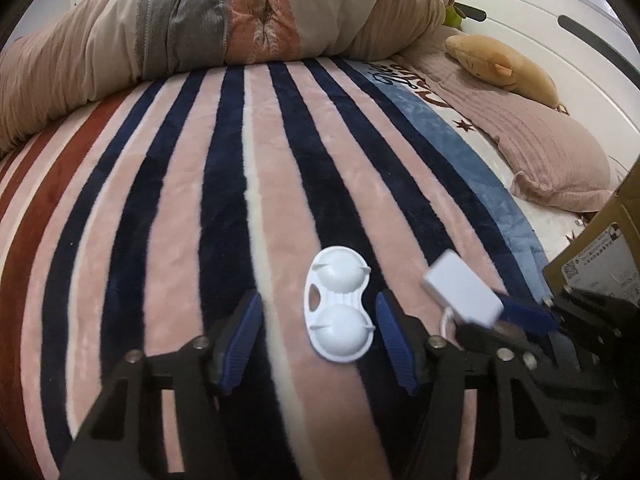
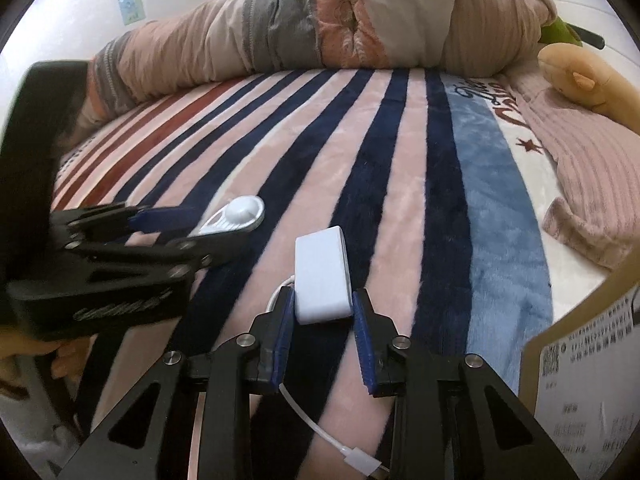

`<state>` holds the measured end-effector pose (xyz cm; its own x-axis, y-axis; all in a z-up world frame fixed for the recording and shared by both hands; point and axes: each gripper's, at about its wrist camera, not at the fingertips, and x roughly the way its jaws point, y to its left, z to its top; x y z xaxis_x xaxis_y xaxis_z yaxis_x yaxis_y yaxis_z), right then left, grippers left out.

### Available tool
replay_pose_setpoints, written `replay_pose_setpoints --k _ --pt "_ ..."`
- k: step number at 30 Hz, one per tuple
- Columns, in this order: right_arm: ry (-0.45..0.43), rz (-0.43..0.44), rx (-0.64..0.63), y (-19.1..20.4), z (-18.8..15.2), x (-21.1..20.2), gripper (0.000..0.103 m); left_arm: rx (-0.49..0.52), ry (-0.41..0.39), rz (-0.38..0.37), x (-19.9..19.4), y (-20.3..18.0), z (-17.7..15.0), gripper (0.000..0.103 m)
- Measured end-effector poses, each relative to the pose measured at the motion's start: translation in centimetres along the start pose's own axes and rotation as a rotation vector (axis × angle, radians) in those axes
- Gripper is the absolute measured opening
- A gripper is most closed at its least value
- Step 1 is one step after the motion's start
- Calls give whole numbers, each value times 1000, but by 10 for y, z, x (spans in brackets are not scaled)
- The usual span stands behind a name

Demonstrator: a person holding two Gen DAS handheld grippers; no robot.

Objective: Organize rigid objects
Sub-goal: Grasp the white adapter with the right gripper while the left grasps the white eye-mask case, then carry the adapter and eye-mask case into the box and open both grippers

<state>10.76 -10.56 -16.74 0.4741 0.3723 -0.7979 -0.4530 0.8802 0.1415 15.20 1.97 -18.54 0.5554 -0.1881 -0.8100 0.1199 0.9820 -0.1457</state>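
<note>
With the right gripper (image 2: 323, 312) pinching the white adapter (image 2: 322, 280) only by its near end, and its cable (image 2: 316, 426) dangling toward 6 o'clock, it may twist loose, while the wide-open, empty left gripper (image 1: 319, 334) seemingly straddles the white twin-dome piece (image 1: 339, 304) on the plush blanket (image 1: 200, 200).

Open room: the striped blanket (image 1: 168, 184) lies bare ahead of both grippers, up to the rolled duvet (image 1: 192, 28).
Right side: a cardboard box (image 2: 580, 360) stands close; pillow (image 1: 560, 148) and plush toy (image 1: 504, 66) beyond.
Between grippers: white two-dome case (image 1: 340, 304) and white adapter (image 2: 323, 278) lie near each other.
</note>
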Motion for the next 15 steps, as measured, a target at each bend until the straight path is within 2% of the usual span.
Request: replay_pose_setpoints --k 2,3,9,15 --pt "3 17 5 1 -3 -4 24 -3 -5 8 4 0 1 39" --pt "3 21 4 1 -5 -5 24 -5 -8 10 4 1 2 30" --pt "2 33 -5 6 -6 -8 24 -27 -19 -7 -3 7 1 29" --pt "-42 47 -38 24 0 -27 24 -36 -63 13 -39 16 -2 29"
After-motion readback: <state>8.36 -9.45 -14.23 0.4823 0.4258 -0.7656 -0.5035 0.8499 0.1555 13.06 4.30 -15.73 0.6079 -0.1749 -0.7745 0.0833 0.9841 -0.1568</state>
